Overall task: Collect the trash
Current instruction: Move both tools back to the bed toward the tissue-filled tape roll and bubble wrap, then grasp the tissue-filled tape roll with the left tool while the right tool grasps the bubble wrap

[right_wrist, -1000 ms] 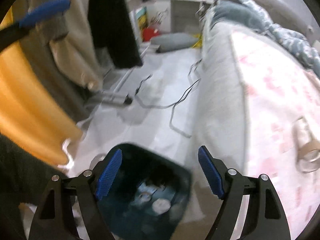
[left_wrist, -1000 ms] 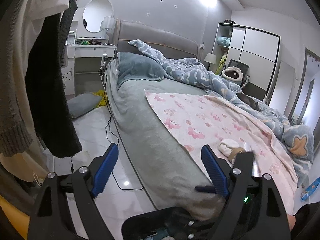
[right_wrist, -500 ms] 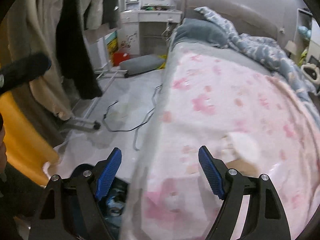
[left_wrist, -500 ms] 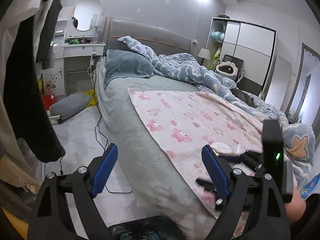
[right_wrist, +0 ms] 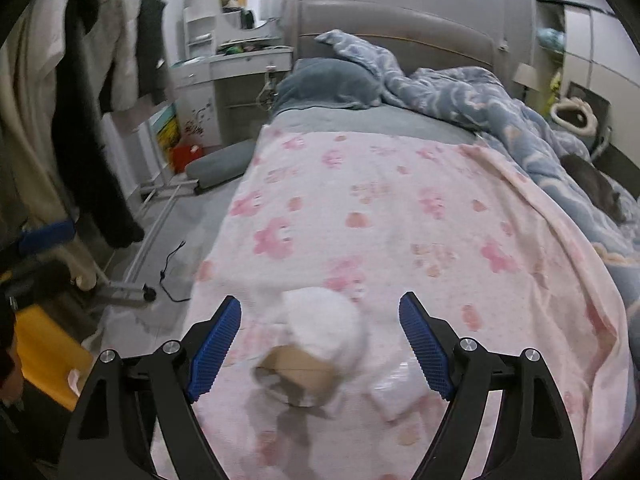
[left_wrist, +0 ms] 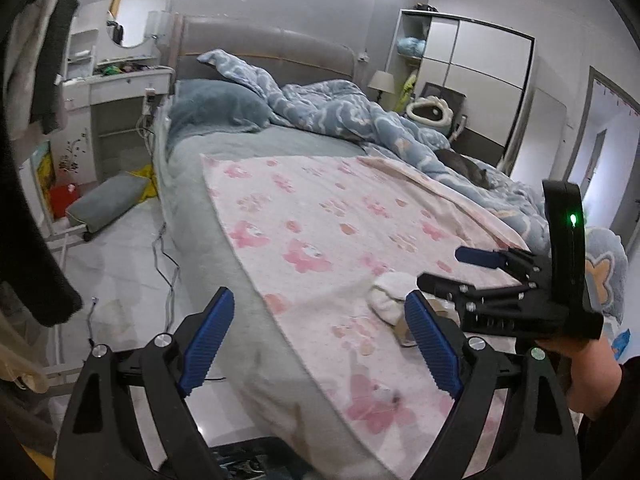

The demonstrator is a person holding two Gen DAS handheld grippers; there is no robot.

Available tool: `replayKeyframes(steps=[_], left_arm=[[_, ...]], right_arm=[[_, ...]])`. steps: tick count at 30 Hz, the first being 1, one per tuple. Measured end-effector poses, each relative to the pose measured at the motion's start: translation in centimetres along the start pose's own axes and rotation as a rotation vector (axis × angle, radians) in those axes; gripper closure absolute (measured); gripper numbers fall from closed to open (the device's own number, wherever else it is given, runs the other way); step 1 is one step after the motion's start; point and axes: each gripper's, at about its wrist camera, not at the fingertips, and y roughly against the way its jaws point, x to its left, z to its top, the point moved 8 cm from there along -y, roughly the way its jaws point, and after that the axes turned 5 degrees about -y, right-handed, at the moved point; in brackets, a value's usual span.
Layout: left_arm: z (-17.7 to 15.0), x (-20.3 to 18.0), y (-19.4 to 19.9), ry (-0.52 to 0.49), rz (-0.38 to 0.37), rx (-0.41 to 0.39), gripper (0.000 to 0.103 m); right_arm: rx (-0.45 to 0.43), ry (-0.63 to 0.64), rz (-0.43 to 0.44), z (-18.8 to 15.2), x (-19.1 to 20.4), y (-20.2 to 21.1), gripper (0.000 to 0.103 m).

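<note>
Swung from floor and dark bin onto pink paw-print blanket (right_wrist: 400, 220) since earlier frame. Right gripper (right_wrist: 320, 344) now over crumpled white tissue wad with brown cardboard core (right_wrist: 316, 344), clear plastic wrapper (right_wrist: 396, 392) beside.

Risk: soft blanket pinched with trash; light wad pushed aside by one blue ribbed pad (right_wrist: 216, 344); wrapper left behind.

Pose: right gripper pitched down, jaws wide, empty, straddling wad. Left gripper (left_wrist: 320, 344) wide, empty, at bed edge.

On the pink blanket (right_wrist: 400, 216) lie one white tissue wad (right_wrist: 328, 320), one cardboard tube (right_wrist: 298, 372) and one clear wrapper (right_wrist: 396, 392).
</note>
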Motion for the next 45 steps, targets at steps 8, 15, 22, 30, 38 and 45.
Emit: replayKeyframes(steps=[8,15,22,30,38,45], left_arm=[[-0.6,-3.6,-3.4,-0.015,-0.069,0.057,0.013],[-1.3,-5.2,-6.3,0.038,-0.116,0.116,0.013],[-1.9,-6.6,-8.2,0.054,-0.133,0.149,0.013],[-2.9,-7.8,-10.6,0.078,-0.146,0.200,0.013],[-3.6,-8.4,-12.4,0.092,-0.154,0.241,0.018],[-4.0,-8.7,-13.4,0.078,-0.139,0.264,0.031]], right_arm=[[0.028,-0.028,-0.031,-0.6,-4.2,-0.7,0.020],[0.064,-0.039,-0.027,-1.5,-6.6,-1.1,0.020],[0.130,0.011,0.040,-3.5,-7.1,-1.7,0.020],[0.159,0.088,0.112,-4.9,-6.4,-2.3,0.018],[0.183,0.157,0.158,-5.3,-5.5,-2.8,0.034],[0.180,0.110,0.148,-5.0,-6.8,-2.9,0.058]])
